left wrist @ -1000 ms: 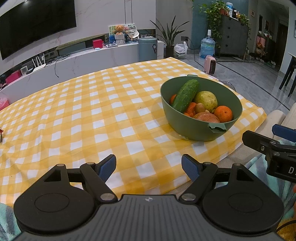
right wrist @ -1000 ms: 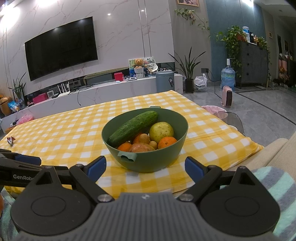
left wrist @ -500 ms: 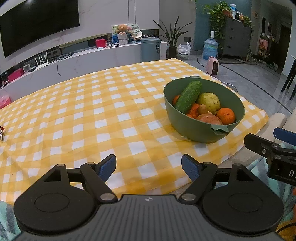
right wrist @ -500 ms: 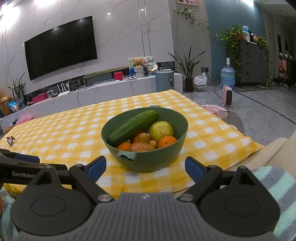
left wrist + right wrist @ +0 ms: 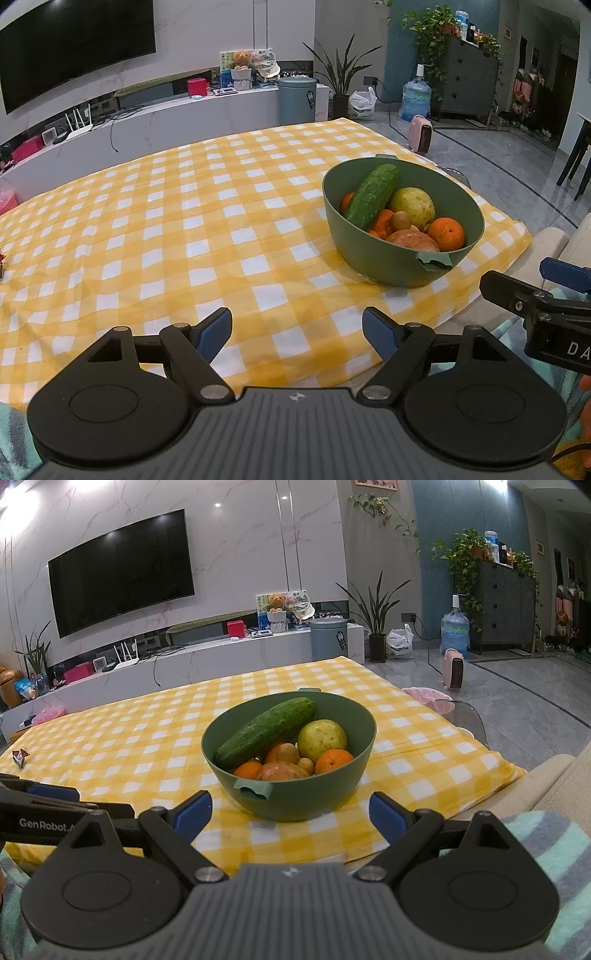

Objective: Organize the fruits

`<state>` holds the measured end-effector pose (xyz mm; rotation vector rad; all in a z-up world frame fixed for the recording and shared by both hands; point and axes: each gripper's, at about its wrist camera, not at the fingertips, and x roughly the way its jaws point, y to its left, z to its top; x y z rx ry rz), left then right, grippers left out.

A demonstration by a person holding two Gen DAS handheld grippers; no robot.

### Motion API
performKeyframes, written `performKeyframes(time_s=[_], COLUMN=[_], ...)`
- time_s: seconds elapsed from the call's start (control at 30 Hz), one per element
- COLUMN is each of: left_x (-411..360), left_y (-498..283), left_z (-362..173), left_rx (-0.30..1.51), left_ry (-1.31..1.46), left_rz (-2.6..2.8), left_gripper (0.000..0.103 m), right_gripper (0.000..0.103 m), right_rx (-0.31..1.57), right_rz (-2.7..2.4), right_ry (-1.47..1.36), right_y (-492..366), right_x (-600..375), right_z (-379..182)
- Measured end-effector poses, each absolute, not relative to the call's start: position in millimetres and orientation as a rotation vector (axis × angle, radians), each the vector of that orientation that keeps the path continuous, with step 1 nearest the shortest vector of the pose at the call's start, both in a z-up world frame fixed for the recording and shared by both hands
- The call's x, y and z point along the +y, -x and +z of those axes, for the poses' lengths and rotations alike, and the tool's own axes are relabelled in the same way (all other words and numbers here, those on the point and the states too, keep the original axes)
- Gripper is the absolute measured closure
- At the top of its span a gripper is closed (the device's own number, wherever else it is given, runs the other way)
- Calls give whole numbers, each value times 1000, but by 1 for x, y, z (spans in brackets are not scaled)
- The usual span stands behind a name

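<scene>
A green bowl [image 5: 295,797] stands on the yellow checked tablecloth [image 5: 184,229] near its right front corner; it also shows in the left wrist view [image 5: 388,262]. In it lie a cucumber [image 5: 264,731], a yellow-green round fruit [image 5: 322,738], oranges [image 5: 333,760], small brown fruits [image 5: 288,753] and a reddish-brown fruit [image 5: 282,771]. My right gripper [image 5: 290,812] is open and empty, just in front of the bowl. My left gripper [image 5: 297,330] is open and empty over the cloth's front edge, left of the bowl.
A small wrapped candy [image 5: 20,757] lies at the cloth's far left. A beige sofa edge [image 5: 546,779] and a striped blanket [image 5: 546,834] lie right of the table. A TV cabinet [image 5: 184,664] stands behind. The right gripper's body [image 5: 546,310] shows at the left view's right edge.
The left gripper has tilted up and drifted slightly, so the bowl sits a little farther right and higher in its view. The right gripper has barely moved. Both stay open.
</scene>
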<state>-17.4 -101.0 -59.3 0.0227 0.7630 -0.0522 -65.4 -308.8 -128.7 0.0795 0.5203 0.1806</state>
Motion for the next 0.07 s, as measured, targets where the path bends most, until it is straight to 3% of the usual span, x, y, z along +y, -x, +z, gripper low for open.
performKeyframes(time_s=[0.07], left_x=[-101], left_y=[17], left_z=[-59], left_rx=[764], left_ry=[-23], left_rz=[-52], left_gripper=[9], right_gripper=[14], right_rx=[523], right_rz=[180], right_ry=[-79], right_y=[65], right_x=[-308], right_z=[-130])
